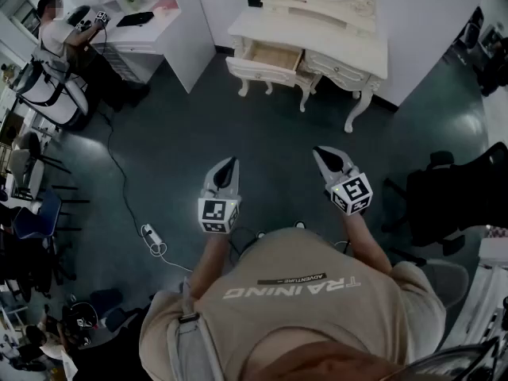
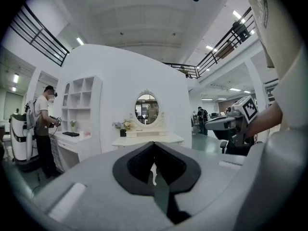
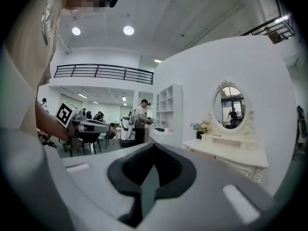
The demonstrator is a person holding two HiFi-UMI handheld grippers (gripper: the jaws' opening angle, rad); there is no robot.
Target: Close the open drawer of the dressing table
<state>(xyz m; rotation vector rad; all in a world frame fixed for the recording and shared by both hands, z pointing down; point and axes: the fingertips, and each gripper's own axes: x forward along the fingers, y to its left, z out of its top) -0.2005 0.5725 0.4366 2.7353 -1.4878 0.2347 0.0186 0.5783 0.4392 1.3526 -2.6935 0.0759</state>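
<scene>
Cream-white carved wooden dressing table (image 1: 337,40) stands by the white wall, its pale wooden drawer (image 1: 267,60) pulled open, well apart from the left gripper (image 1: 230,165) and right gripper (image 1: 325,156), each with jaws together, holding nothing.

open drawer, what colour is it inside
Light tan wood; the open drawer shows best in the head view.

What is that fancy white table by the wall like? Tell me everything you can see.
The dressing table is cream-white and ornately carved, looks like painted wood, and stands on curved legs against a white wall. An oval mirror rises at its back, with flowers beside it. One drawer is pulled out, showing a tan inside.
</scene>
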